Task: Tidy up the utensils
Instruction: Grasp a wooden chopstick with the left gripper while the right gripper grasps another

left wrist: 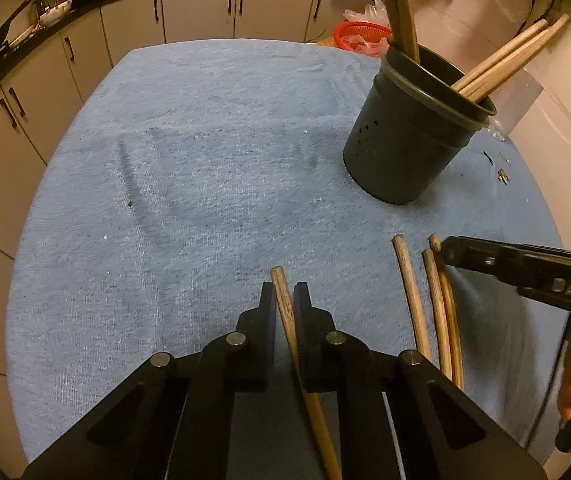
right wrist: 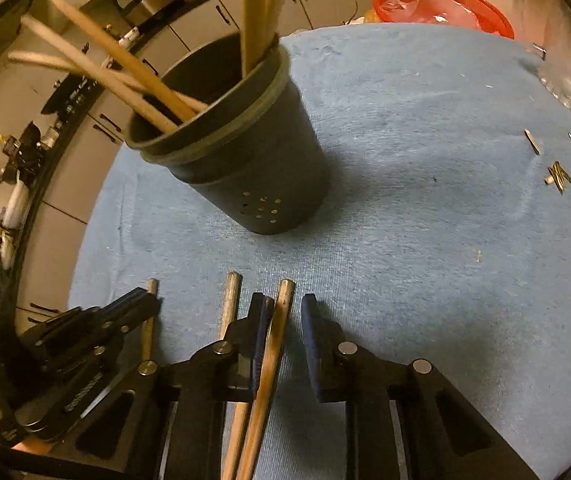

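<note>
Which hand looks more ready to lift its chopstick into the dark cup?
Probably the left. The left gripper is clamped on its chopstick. The right gripper has a gap beside its chopstick. The cup stands close to both.

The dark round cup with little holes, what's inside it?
Long wooden chopsticks stick out of the dark plastic holder, leaning on its rim. Their lower ends and the holder's bottom are hidden by its wall.

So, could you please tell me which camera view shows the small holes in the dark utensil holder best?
The right wrist view: the utensil holder stands close ahead, its cluster of holes facing the camera and catching light. The left wrist view shows the holder farther off at upper right, with only a few faint holes.
</note>
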`<state>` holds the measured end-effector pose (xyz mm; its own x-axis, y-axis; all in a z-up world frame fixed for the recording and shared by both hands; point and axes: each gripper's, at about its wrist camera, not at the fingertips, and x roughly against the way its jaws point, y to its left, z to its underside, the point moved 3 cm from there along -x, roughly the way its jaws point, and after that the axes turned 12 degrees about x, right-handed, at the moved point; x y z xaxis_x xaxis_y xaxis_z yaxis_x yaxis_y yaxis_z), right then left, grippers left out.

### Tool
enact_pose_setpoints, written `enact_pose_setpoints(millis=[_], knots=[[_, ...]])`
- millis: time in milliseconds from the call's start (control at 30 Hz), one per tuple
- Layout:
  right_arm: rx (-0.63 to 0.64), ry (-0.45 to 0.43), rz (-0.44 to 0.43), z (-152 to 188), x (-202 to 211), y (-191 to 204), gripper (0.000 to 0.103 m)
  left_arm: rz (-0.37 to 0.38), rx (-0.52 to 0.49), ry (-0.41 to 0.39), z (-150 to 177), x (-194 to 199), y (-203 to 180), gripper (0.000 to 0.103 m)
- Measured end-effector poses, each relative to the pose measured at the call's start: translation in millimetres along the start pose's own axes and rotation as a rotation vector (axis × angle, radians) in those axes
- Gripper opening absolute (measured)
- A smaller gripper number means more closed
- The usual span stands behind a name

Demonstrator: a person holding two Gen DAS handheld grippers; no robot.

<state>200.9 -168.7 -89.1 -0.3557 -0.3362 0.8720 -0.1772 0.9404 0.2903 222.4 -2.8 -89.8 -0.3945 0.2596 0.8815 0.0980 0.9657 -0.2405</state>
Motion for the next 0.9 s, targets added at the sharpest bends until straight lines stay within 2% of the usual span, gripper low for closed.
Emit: enact_pose_setpoints(millis=[167,200,267,300,333,433,500,600,667,733,800,900], knots=[[0.091,0.011,0.089,1.2,-3.5,7.5,0.009,0.007,0.002,0.002,1.0,2.2,5.9,0.011],[0.100,0.014,0.106,2.8,-1.9,6.0,0.009,0.008,-0.002,0.006,1.0,2.3,6.8,0.016],[0.094,0.018,0.124,6.0,1.9,-5.0,0.009,0.027,-0.004,0.013,0.9,2.0,5.3,0.032],[0.088,0.020,0.131,8.8,4.4,-11.3,0.009,0.032,-0.006,0.016,1.7,3.3,8.4,0.043],[0.089,0.020,0.139,10.5,6.3,-14.9,0.009,0.032,-0.014,0.019,2.4,3.5,8.0,0.049],[0.097,0.017,0.176,15.7,12.8,-25.9,0.009,0.022,-0.034,0.019,3.8,4.8,1.8,0.052],[0.081,0.011,0.155,18.0,15.6,-31.7,0.009,0.035,-0.016,0.026,2.8,4.4,1.7,0.056],[0.039,-0.004,0.112,22.0,19.2,-40.4,0.018,0.075,0.057,0.045,-0.3,8.2,10.3,0.058],[0.019,-0.011,0.096,23.8,21.8,-45.1,0.023,0.102,0.141,0.046,-4.9,12.6,22.6,0.058],[-0.001,-0.019,0.072,24.5,23.3,-48.0,0.035,0.119,0.190,0.044,-4.5,17.7,33.5,0.059],[-0.027,-0.029,0.056,24.8,24.0,-50.1,0.040,0.122,0.225,0.039,-6.6,21.0,41.3,0.059],[-0.058,-0.042,0.042,25.8,22.6,-51.3,0.041,0.111,0.230,0.040,-4.2,22.6,42.3,0.059]])
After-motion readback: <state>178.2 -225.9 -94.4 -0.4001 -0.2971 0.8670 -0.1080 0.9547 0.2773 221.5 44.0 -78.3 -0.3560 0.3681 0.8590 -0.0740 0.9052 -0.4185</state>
